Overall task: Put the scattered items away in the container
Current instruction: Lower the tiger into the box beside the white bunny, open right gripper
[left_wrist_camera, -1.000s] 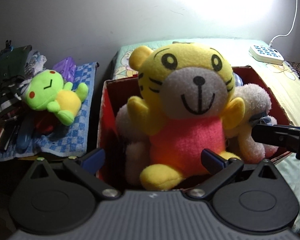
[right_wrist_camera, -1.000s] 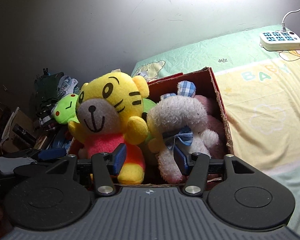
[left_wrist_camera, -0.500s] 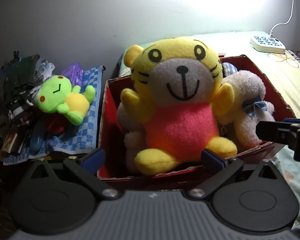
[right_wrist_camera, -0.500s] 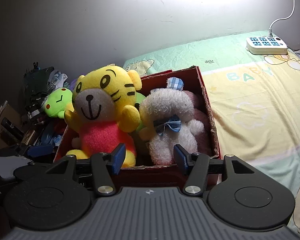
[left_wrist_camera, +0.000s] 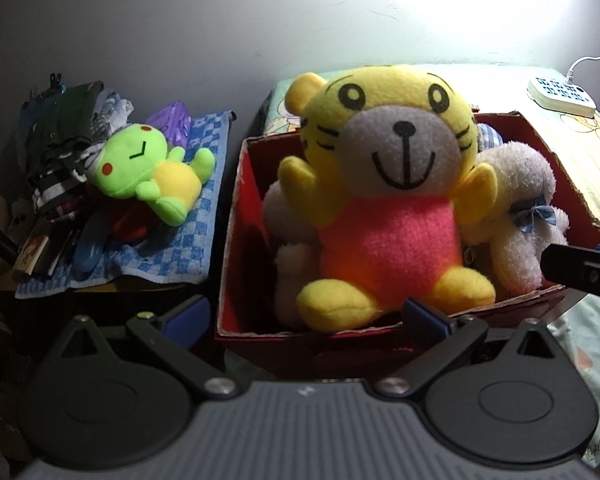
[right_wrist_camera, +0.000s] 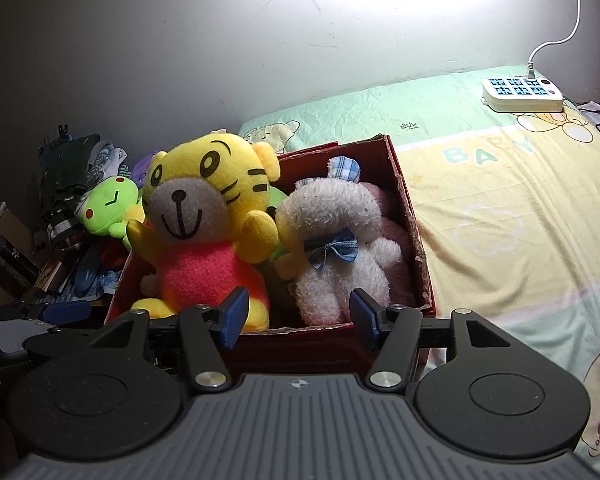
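Observation:
A red cardboard box stands on the bed. In it sit a yellow tiger plush in a pink shirt and a white bear plush with a blue bow. A green frog plush lies outside, left of the box, on a blue checked cloth. My left gripper is open in front of the box's near wall and holds nothing. My right gripper hangs before the same wall, its jaws opening, with no toy between them. The tiger and bear sit just beyond its fingertips.
A white power strip with a cord lies far right on the patterned bed sheet. Piled clothes and books crowd the dark left side beside the blue checked cloth. A pale wall rises behind.
Both grippers have drawn back from the box, so its near wall now shows in both views. The right jaws stand a little wider. The toys have stayed put.

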Motion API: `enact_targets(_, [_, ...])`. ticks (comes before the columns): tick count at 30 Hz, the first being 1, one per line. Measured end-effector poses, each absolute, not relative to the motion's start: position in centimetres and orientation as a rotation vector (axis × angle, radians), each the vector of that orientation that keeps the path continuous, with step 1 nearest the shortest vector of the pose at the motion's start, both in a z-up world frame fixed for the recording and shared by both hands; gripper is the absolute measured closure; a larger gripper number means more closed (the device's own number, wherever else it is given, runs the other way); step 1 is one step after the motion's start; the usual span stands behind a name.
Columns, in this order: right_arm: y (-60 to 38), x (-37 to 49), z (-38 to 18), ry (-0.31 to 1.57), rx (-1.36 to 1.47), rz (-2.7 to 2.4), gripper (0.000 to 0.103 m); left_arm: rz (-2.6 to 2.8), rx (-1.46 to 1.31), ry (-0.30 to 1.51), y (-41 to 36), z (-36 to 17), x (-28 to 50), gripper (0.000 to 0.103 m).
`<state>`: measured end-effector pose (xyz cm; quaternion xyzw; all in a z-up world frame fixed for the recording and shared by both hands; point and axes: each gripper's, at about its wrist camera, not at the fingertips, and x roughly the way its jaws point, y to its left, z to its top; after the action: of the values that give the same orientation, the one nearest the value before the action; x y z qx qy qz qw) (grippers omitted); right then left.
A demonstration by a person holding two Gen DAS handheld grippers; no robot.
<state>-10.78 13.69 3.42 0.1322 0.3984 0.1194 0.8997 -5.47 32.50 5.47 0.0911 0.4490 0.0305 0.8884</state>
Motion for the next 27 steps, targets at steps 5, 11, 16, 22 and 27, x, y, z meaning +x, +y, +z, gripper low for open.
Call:
enact_targets(5, [13.8,-10.5,3.6,0.822,0.272,0.236,0.042,0.083,0.204,0.948,32.5,5.5,-5.2,0.001])
enact_targets(11, [13.5,-10.4,3.8,0.808,0.253,0.192,0.041,0.098,0.162,0.951,33.0,5.7,-5.1,0.001])
enact_targets(16, [13.5,-10.4,3.7,0.819,0.229,0.141,0.038,0.104,0.143,0.950,33.2,5.6,-5.1,0.001])
enact_targets(22, [14.1,-10.4,3.5,0.841,0.189,0.114,0.037,0.098,0.116,0.965,33.6,5.2,-5.3,0.001])
enact_targets(27, [14.2,-10.5,3.6,0.863,0.176,0.076,0.031,0.083,0.088,0.960,33.9,5.5,-5.6,0.001])
